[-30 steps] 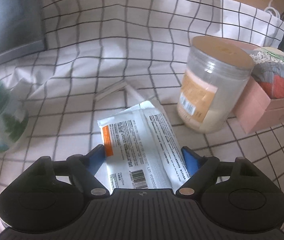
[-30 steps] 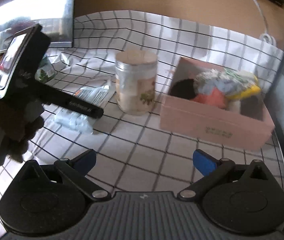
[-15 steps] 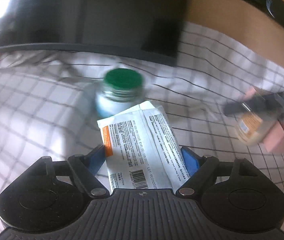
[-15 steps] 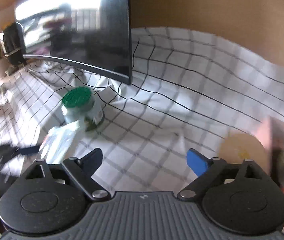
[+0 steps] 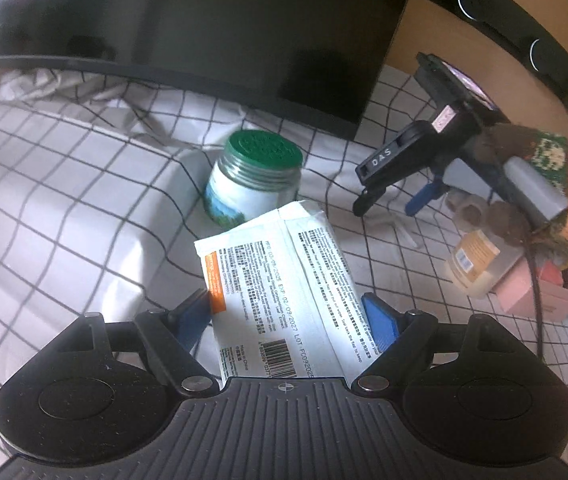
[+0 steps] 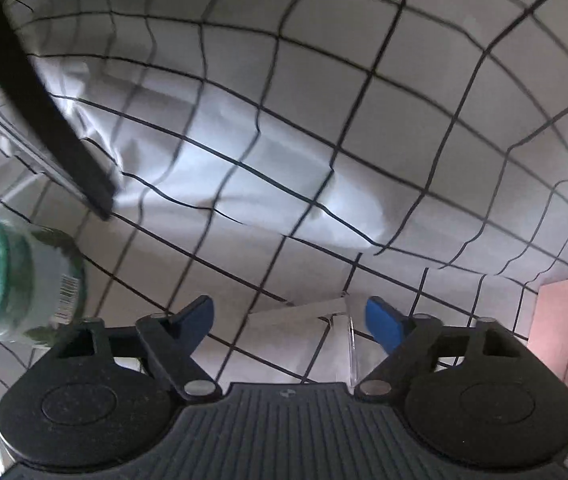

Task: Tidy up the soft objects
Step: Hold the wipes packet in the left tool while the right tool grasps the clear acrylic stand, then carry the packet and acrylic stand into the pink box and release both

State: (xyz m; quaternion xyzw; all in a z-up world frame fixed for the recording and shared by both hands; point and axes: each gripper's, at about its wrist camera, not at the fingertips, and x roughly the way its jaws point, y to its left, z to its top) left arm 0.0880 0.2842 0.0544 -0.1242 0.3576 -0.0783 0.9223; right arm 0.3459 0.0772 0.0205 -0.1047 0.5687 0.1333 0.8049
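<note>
My left gripper [image 5: 285, 310] is shut on a white soft packet [image 5: 280, 292] with black print, a barcode and an orange strip, held above the checked cloth. My right gripper [image 6: 289, 314] is open and empty, low over the cloth, with a small clear plastic piece [image 6: 349, 344] lying between its jaws. In the left wrist view the right gripper [image 5: 395, 196] hovers at the right, above the pink box [image 5: 539, 292] of soft things. The box edge also shows in the right wrist view [image 6: 563, 328].
A green-lidded jar [image 5: 254, 178] stands behind the packet; it also shows in the right wrist view [image 6: 16, 280]. A dark monitor [image 5: 204, 28] stands at the back. A clear jar with an orange label [image 5: 471, 262] stands next to the pink box. The cloth is wrinkled.
My left gripper lifted the packet and swung left toward the green-lidded jar. My right gripper swung left and dropped low over the cloth, away from the pink box.
</note>
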